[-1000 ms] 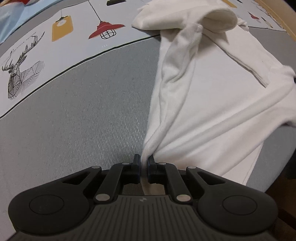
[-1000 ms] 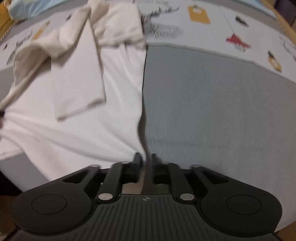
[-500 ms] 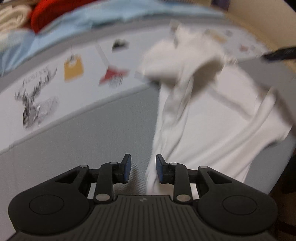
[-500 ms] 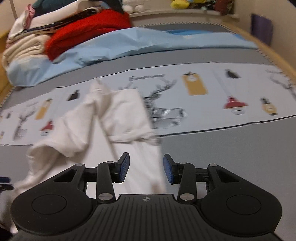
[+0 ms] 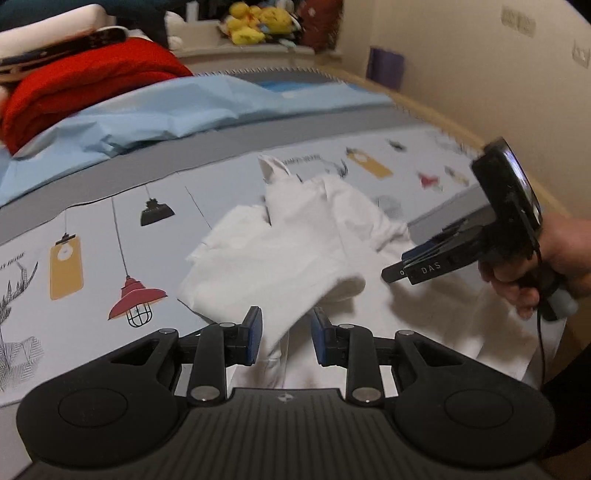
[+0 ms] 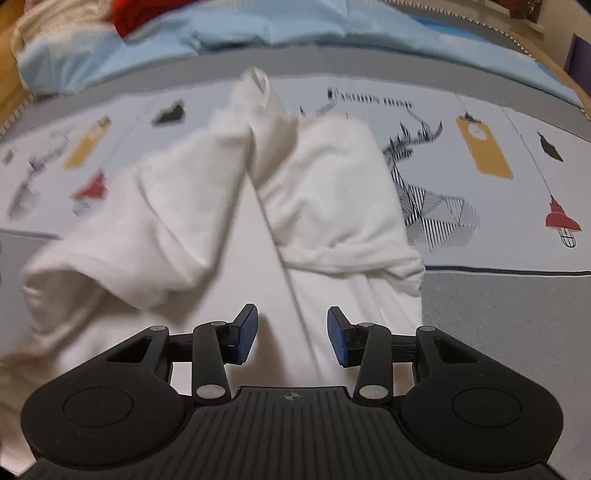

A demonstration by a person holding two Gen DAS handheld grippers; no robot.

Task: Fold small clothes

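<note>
A small white shirt (image 5: 295, 251) lies on the printed grey bed cover, its sleeves folded in over the body; it also shows in the right wrist view (image 6: 325, 192). My left gripper (image 5: 286, 338) is open just above the shirt's near left edge, with cloth showing between its fingers but not pinched. My right gripper (image 6: 291, 338) is open over the shirt's lower middle and holds nothing. The right gripper also shows in the left wrist view (image 5: 461, 254), held by a hand at the shirt's right side.
A light blue sheet (image 5: 177, 114) and a red folded blanket (image 5: 74, 85) lie at the back of the bed. Plush toys (image 5: 258, 22) sit on a shelf behind. The bed's wooden edge (image 5: 443, 114) runs along the right, near the wall.
Both grippers were shut on the shirt's bottom corners a second ago. They let go, opened, and lifted back and up, so the view now takes in the whole bed.
</note>
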